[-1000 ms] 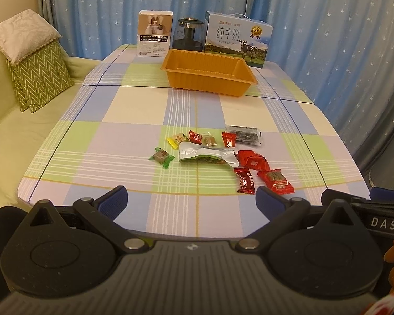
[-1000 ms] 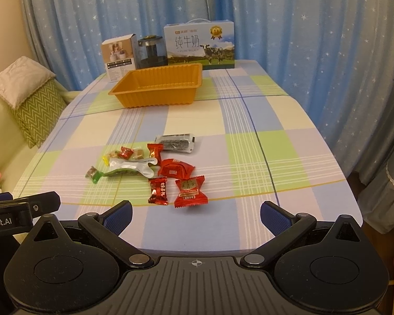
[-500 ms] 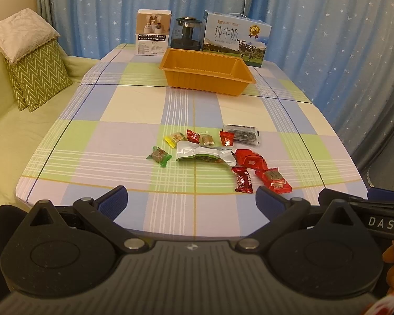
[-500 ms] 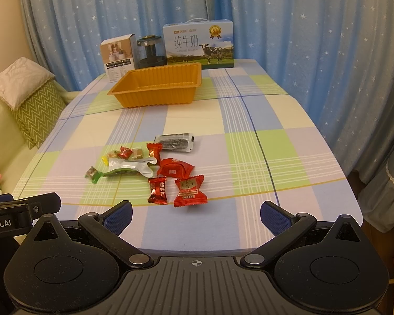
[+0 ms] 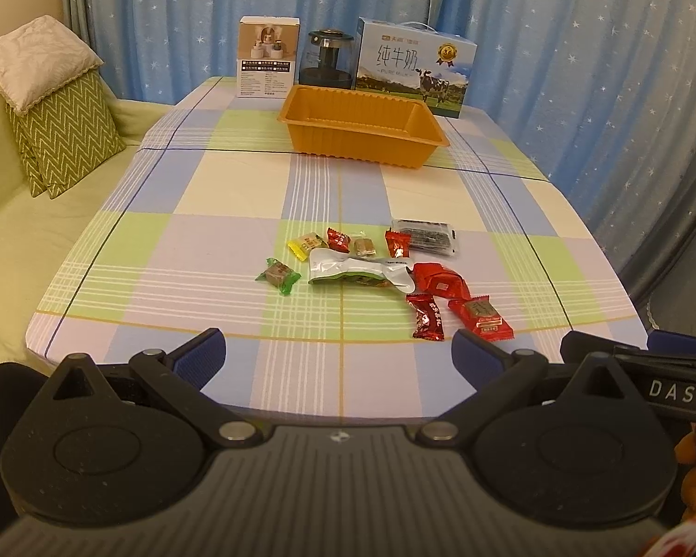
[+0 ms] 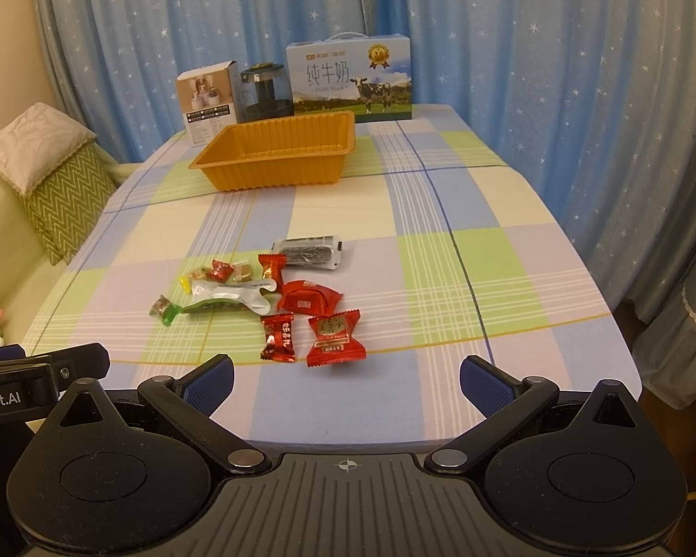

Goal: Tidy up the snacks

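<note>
**Two grippers held wide over the near edge of a table scattered with snacks**

A person holds two black grippers side by side at the near edge of a table covered in a checked cloth (image 5: 236,195) of green, blue, lilac and cream. The left gripper (image 5: 338,355) has its blue-padded fingers spread wide apart with nothing between them. The right gripper (image 6: 345,378) is released in the same way and grasps nothing.

The snacks lie in a loose cluster on the cloth, near the grippers. Closest are two red packets (image 6: 278,336) (image 6: 335,339) lying just beside each other, with a third red pack (image 6: 308,297) behind them. A long silver and green pouch (image 5: 359,271) lies across the middle of the cluster. A green-wrapped sweet (image 5: 277,275) lies apart on the left. Behind the pouch runs a row of small sweets, yellow (image 5: 307,243), red (image 5: 338,239), brown (image 5: 364,247) and red (image 5: 397,243). A dark bar in clear wrap (image 5: 424,236) lies at the far right.

Well beyond them sits an orange plastic tray (image 5: 348,144). Behind it stand a small white carton (image 5: 267,58), a dark jar (image 5: 327,58) and a blue milk box (image 5: 413,67) picturing a cow. Blue star-print curtains (image 6: 557,69) hang behind, and cushions (image 5: 65,130) rest on a sofa to the left.
</note>
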### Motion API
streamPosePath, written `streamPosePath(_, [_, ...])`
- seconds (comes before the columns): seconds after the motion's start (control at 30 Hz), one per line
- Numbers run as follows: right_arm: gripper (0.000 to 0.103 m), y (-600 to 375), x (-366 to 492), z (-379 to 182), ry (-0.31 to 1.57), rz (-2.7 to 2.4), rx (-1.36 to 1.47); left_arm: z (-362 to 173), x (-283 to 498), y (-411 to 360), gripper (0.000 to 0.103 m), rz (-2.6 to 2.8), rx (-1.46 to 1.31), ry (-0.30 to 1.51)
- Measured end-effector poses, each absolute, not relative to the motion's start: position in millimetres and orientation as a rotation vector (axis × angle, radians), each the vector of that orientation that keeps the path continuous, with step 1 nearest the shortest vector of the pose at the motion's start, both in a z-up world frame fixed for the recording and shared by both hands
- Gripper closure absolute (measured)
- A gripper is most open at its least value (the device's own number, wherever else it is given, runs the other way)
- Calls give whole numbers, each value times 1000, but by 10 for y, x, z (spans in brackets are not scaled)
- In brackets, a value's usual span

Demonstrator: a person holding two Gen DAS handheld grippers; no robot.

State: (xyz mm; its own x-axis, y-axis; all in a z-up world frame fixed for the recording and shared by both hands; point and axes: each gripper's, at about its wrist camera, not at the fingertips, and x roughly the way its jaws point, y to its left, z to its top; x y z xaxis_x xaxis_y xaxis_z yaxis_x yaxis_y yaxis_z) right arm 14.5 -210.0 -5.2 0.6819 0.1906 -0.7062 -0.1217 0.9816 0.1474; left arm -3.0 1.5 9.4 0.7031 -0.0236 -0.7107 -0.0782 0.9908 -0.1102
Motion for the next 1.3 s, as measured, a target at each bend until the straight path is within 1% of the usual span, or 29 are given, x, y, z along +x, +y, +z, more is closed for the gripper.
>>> streamPosePath(0.93, [0, -2105, 146, -54, 802, 175, 91, 93, -30, 8, 0, 27, -141, 792])
streamPosePath(1.3, [0, -2094, 179, -174, 820, 176, 95, -6, 21, 79, 0, 26, -161, 809])
